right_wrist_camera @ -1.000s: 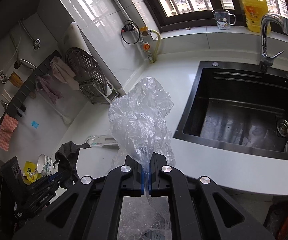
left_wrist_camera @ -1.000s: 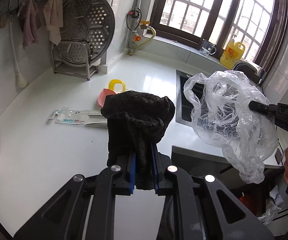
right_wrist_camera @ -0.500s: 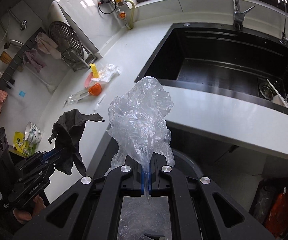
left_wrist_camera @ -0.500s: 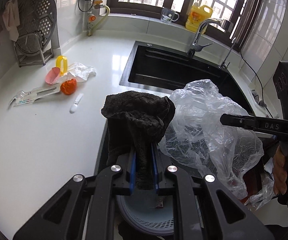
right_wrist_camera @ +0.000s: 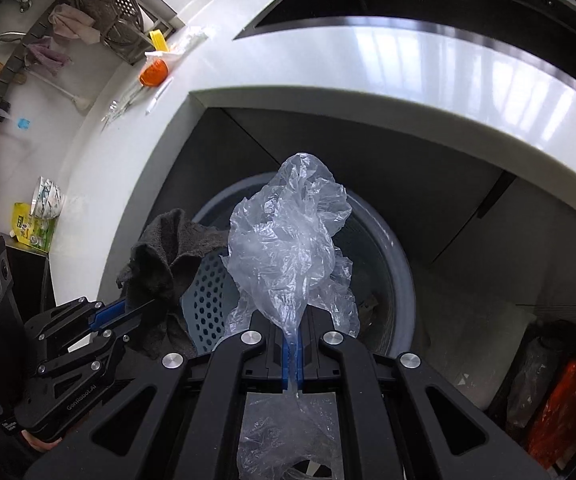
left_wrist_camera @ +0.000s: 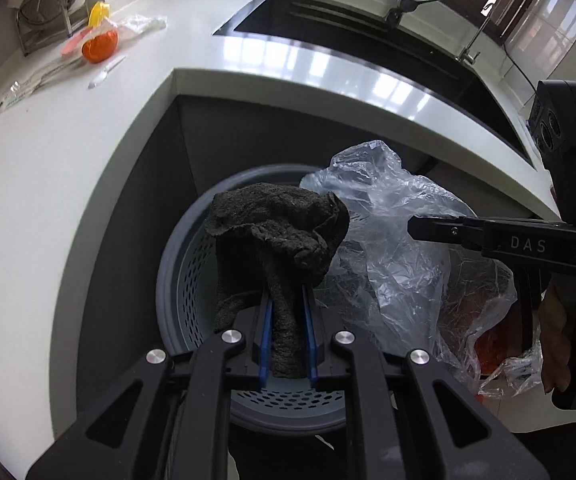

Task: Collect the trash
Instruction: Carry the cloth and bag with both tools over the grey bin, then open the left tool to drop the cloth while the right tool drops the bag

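Above the round perforated bin (left_wrist_camera: 191, 280), the left claw (left_wrist_camera: 288, 320) grips a dark fuzzy rag (left_wrist_camera: 279, 232); the right claw (right_wrist_camera: 292, 344) pinches a crinkled clear bag (right_wrist_camera: 288, 248).

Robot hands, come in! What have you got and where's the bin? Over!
Left gripper shut on dark rag. Right gripper shut on clear plastic bag. Both above the grey perforated bin. Nothing blocking its opening.

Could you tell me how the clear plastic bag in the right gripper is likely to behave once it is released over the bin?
The plastic bag looks thin and crumpled, so probably very light and floppy. Released from the right gripper, it may drift rather than drop straight into the bin, or cling to the pads.
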Available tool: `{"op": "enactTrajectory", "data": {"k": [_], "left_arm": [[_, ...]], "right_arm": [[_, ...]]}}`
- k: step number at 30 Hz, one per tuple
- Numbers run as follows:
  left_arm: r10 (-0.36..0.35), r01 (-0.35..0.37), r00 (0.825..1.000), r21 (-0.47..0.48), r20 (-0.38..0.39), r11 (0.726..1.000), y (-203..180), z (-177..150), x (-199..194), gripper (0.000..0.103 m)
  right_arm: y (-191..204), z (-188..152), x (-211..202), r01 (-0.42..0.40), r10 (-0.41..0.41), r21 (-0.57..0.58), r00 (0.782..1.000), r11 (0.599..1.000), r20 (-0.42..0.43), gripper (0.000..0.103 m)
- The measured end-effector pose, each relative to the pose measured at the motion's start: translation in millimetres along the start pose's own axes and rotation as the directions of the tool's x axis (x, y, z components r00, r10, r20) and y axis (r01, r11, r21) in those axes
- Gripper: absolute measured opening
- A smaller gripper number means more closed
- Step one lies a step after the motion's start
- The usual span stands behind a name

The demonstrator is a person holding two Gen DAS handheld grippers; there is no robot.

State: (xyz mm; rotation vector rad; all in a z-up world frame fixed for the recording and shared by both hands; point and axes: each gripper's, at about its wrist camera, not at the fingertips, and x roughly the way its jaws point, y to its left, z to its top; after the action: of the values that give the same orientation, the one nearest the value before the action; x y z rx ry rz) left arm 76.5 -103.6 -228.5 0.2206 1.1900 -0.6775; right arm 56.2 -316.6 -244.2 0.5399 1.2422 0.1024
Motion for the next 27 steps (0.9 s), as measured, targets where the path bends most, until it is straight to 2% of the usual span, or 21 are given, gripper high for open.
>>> {"op": "enactTrajectory", "data": {"k": [7,12,14,15,17,18,21,25,27], "left_arm": [[0.027,-0.029,0.998,-0.037,-0.055,0.999,-4,-10,33,0.014],[0.068,-0.073,0.994,-0.055,-0.088,0.996,-3,-10,44,0.019],[0.077,-0.083,0.993,-0.063,-0.089,0.995,-3,-10,43,0.023],[0.083,-0.089,0.993,-0.066,-0.088,0.994,-3,-10,41,0.028],[0.098,-0.104,0.991,-0.075,-0.087,0.992,-1,-10,38,0.049],[0.101,-0.107,0.992,-0.082,-0.083,0.991,-2,-9,35,0.053],[0.107,-0.114,0.991,-0.091,-0.078,0.989,0,-8,28,0.055],[0.121,-0.128,0.99,-0.103,-0.073,0.986,-2,-5,20,0.06],[0.127,-0.134,0.99,-0.108,-0.065,0.985,-3,-5,15,0.06]], "right_arm": [[-2,14,45,0.002,-0.003,-0.015,0.997,1.0,-0.075,0.003],[-8,23,56,0.003,-0.003,-0.005,0.996,1.0,-0.09,0.005],[-12,24,53,-0.004,0.004,0.0,0.997,1.0,-0.082,0.013],[-17,21,49,0.001,-0.001,-0.003,0.997,1.0,-0.073,0.014],[-21,20,44,0.003,-0.003,0.003,0.998,1.0,-0.065,0.017],[-23,20,41,-0.002,0.003,0.01,0.998,1.0,-0.06,0.018],[-29,19,31,-0.008,0.009,0.008,0.999,1.0,-0.039,0.027],[-31,17,19,-0.026,0.026,-0.012,0.999,1.0,-0.022,0.044],[-27,18,18,-0.011,0.01,-0.03,1.0,0.999,-0.021,0.046]]}}
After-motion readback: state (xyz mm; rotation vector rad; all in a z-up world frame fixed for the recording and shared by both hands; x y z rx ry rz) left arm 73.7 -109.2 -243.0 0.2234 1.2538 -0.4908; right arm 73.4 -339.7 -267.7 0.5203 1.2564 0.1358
